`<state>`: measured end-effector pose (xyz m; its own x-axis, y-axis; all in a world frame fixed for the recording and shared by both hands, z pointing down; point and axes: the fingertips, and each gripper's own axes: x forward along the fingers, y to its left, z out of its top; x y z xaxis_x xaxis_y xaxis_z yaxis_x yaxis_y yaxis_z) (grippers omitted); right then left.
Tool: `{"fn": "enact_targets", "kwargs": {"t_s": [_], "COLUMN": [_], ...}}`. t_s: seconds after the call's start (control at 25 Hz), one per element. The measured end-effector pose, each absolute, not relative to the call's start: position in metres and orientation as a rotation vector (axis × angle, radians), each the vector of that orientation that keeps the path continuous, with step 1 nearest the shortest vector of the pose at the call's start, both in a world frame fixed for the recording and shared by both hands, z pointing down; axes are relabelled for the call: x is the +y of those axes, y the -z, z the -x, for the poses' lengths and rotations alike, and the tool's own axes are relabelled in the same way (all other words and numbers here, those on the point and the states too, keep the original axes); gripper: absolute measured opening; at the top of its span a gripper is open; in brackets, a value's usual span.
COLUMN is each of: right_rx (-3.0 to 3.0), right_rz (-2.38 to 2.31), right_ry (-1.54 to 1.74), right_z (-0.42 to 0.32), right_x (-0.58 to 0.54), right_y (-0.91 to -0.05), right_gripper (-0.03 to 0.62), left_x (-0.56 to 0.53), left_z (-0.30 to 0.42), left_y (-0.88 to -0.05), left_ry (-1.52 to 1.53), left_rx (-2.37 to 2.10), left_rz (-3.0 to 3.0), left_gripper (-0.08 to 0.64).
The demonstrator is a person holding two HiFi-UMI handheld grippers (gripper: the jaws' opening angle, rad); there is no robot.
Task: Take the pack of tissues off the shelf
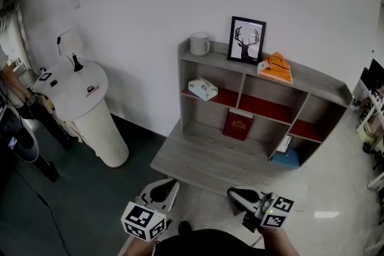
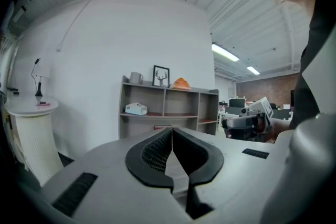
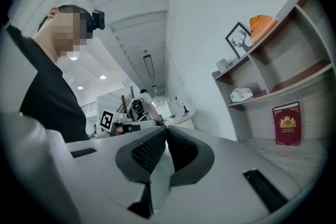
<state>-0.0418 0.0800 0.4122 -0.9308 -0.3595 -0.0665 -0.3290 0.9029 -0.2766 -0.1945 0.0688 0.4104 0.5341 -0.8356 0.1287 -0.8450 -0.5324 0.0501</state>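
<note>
The pack of tissues point(image 1: 203, 89) is a white pack lying in the upper left compartment of the grey shelf unit point(image 1: 210, 60). It also shows far off as the tissue pack point(image 2: 136, 108) in the left gripper view and the tissue pack point(image 3: 241, 95) in the right gripper view. My left gripper point(image 1: 162, 189) and right gripper point(image 1: 238, 194) hang low near my body, in front of the unit's desk board and well short of the shelf. The left gripper's point(image 2: 171, 129) jaws are shut and empty, and so are the right gripper's point(image 3: 166, 129).
On top of the unit stand a mug point(image 1: 199, 44), a framed deer picture point(image 1: 246, 39) and an orange object point(image 1: 276, 68). A red book point(image 1: 238, 125) leans in the lower middle, a blue item point(image 1: 286, 157) lower right. A white round pedestal table point(image 1: 78, 96) stands left.
</note>
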Motion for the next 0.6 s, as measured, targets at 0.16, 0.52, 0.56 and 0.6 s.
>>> {"fn": "enact_targets", "kwargs": {"t_s": [0.16, 0.52, 0.56, 0.6], "right_rx": [2.948, 2.998, 3.005, 3.008], "right_rz": [0.556, 0.632, 0.655, 0.680], "right_ry": [0.391, 0.382, 0.384, 0.386], "right_z": [0.077, 0.124, 0.122, 0.120], "right_x": [0.035, -0.025, -0.031, -0.038], "right_y": [-0.401, -0.397, -0.400, -0.403], "right_gripper": [0.018, 0.018, 0.018, 0.018], "left_x": [0.026, -0.041, -0.047, -0.053], "left_z": [0.221, 0.241, 0.242, 0.244], "left_y": [-0.404, -0.397, -0.401, -0.406], "left_ry": [-0.129, -0.084, -0.080, -0.081], "left_rx": [-1.414, -1.297, -1.291, -1.288], "left_rz": [-2.673, -2.738, -2.728, -2.717], "left_gripper": [0.018, 0.018, 0.018, 0.018]}}
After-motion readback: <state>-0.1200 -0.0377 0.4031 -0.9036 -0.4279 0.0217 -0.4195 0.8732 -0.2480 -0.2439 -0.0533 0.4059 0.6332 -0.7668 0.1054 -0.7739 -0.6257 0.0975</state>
